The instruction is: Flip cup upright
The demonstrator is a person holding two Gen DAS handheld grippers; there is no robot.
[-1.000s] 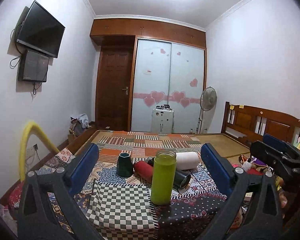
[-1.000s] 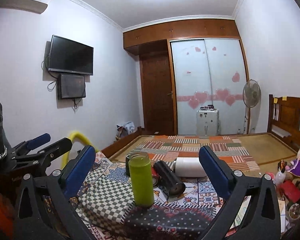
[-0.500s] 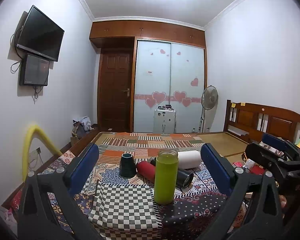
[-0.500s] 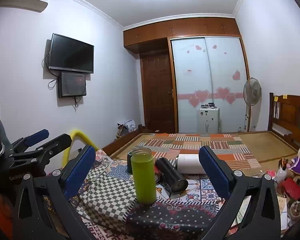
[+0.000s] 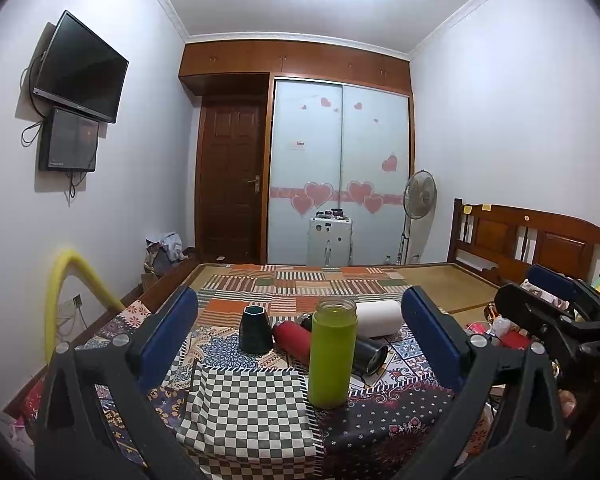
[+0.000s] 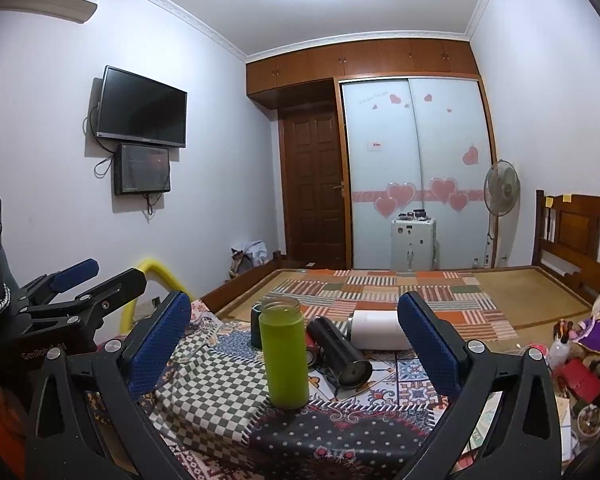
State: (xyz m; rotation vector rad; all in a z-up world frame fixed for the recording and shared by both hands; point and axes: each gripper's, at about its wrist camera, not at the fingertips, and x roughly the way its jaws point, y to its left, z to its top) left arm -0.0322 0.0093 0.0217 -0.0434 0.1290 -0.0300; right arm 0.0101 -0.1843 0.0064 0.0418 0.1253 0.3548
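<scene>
A green cup (image 5: pixel 332 356) (image 6: pixel 284 354) stands upright, mouth up, on a patchwork cloth (image 5: pixel 240 420). Behind it a dark green hexagonal cup (image 5: pixel 255 330) stands upright. A red cup (image 5: pixel 293 338), a black cup (image 5: pixel 370 356) (image 6: pixel 338 352) and a white cup (image 5: pixel 378 319) (image 6: pixel 376 330) lie on their sides. My left gripper (image 5: pixel 300 344) is open and empty, held back from the cups. My right gripper (image 6: pixel 294 350) is open and empty too, at a similar distance. Each gripper shows at the edge of the other's view.
The cloth covers a low surface with a checkered patch (image 6: pixel 216 392) in front. A yellow tube (image 5: pixel 66 280) arcs at the left. Toys and clutter (image 6: pixel 580 360) lie at the right. A wooden bed frame (image 5: pixel 532 240), a fan (image 5: pixel 418 200) and a wardrobe stand behind.
Both grippers have tilted and risen slightly, so the cups sit a little lower in view. Both stay open. The cups have not moved.
</scene>
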